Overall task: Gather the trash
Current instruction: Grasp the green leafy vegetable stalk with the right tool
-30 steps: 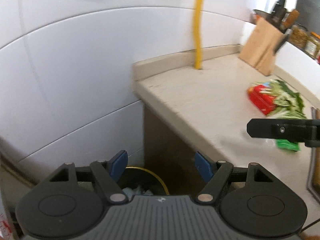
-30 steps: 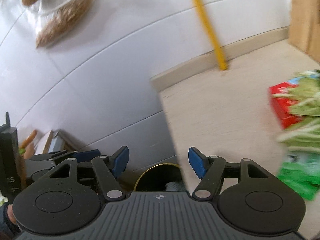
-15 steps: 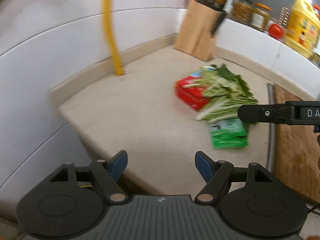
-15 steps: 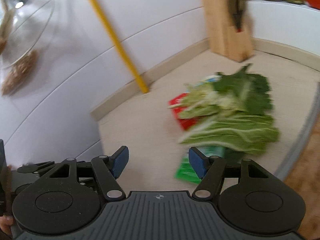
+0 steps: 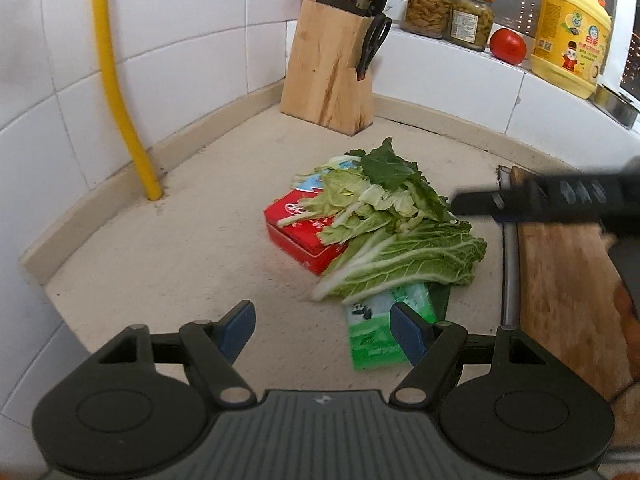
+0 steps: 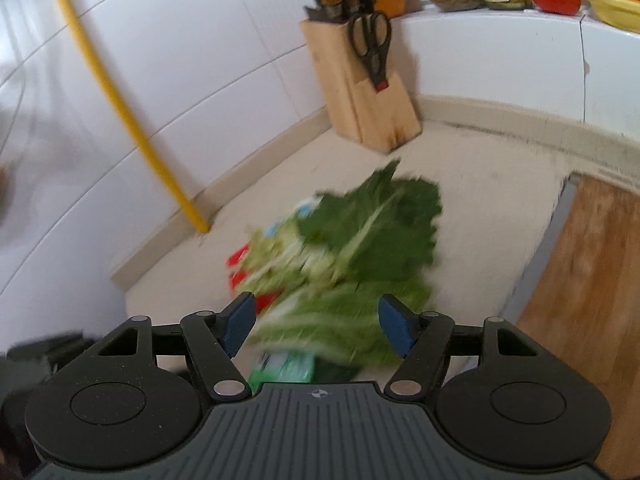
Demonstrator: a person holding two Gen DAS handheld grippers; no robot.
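Two black grippers, left gripper (image 5: 322,330) and right gripper (image 6: 316,326), gape wide and empty; the limp green cabbage leaves (image 5: 394,236) overlap a red cardboard box (image 5: 298,236), nearer the right gripper, stalks pointing leftward.

Counter (image 5: 168,248): matt, speckled, stone-like. Wall tiles (image 5: 192,12): glossy white. Knife block (image 5: 332,68) and cutting board (image 5: 568,292): bare wood. Red box (image 5: 296,236): glossy card. Green packet (image 5: 374,338): shiny plastic. Jars (image 5: 448,12): glass. Grippers (image 5: 322,330): matt black plastic.
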